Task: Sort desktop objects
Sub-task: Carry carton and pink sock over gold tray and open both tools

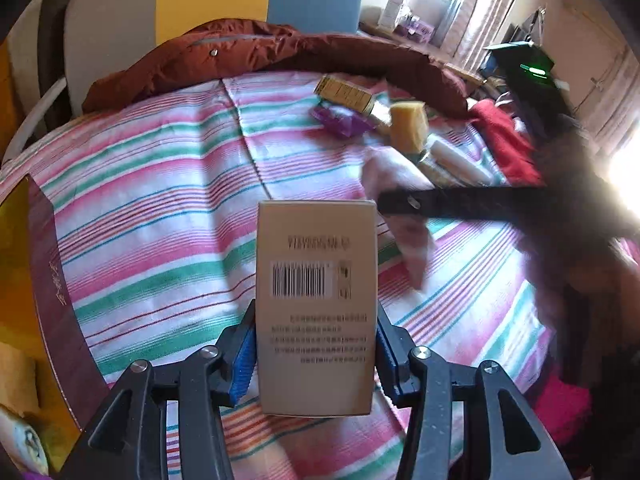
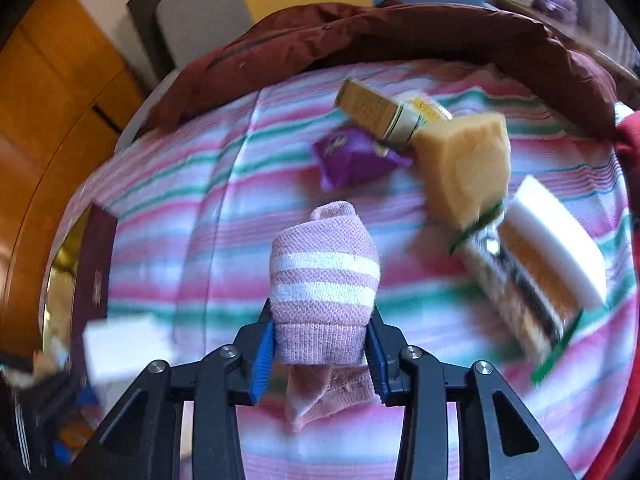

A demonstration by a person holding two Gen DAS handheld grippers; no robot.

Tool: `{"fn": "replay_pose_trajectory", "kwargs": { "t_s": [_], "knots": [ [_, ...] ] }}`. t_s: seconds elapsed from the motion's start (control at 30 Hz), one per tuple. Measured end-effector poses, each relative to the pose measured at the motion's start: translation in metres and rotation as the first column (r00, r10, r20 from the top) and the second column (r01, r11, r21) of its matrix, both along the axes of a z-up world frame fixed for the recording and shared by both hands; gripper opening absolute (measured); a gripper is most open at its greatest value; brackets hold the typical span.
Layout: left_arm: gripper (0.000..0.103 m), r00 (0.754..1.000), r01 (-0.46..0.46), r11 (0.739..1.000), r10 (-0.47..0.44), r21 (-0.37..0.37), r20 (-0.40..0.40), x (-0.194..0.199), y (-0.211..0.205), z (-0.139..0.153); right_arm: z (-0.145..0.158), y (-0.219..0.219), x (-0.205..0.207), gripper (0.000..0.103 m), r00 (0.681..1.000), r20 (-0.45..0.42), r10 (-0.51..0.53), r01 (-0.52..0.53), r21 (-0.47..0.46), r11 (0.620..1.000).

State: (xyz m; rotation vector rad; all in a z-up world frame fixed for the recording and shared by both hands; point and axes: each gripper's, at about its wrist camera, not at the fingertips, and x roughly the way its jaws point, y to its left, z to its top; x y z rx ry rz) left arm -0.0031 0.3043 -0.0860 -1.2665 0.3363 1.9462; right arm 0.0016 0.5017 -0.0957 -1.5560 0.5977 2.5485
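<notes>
Tongs (image 2: 320, 350) around pink sock (image 2: 324, 280)

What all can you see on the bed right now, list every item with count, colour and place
Barcode box: one, beige, clamped in left tongs.
Sock: one, pink with white stripes, clamped in right tongs.
Sponge: one, yellow, far right of the sheet.
Packet: one, purple, far middle.
Gold carton: one, gold-green, behind the packet.
White and orange block: one, right side.
Maroon box: one, left edge.
Striped sheet: one, pink, green, white, under everything.
Jacket: one, rust brown, far edge.
Left tongs: black, blue pads.
Right tongs: black, blue pads.
</notes>
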Motion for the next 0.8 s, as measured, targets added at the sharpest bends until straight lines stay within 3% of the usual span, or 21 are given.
{"fn": "replay_pose_trajectory", "kwargs": {
  "t_s": [0.13, 0.3, 0.63, 0.73, 0.8],
  "knots": [
    [0.05, 1.0, -0.008, 1.0, 0.008, 0.003, 0.006, -0.001, 0.002, -0.011, -0.012, -0.012, 0.016, 0.04, 0.999, 0.031, 0.032, -0.032, 0.007, 0.999],
    [0.05, 1.0, -0.008, 1.0, 0.008, 0.001, 0.002, 0.004, 0.0, -0.008, -0.018, -0.008, 0.021, 0.041, 1.0, 0.002, 0.011, -0.011, -0.018, 1.0],
    [0.051, 1.0, -0.03, 0.999, 0.03, -0.014, 0.009, 0.008, 0.003, -0.016, -0.029, -0.001, 0.008, 0.045, 1.0, -0.011, -0.015, 0.013, -0.13, 0.991],
    [0.051, 0.997, -0.052, 0.999, 0.052, -0.007, 0.063, 0.004, -0.001, -0.024, -0.03, -0.002, 0.007, 0.056, 1.0, -0.017, -0.013, 0.01, -0.153, 0.988],
    [0.051, 0.997, -0.058, 0.998, 0.058, -0.006, 0.058, 0.004, -0.004, -0.025, -0.031, 0.0, 0.007, 0.061, 1.0, -0.02, -0.023, 0.019, -0.182, 0.983]
  ]
}}
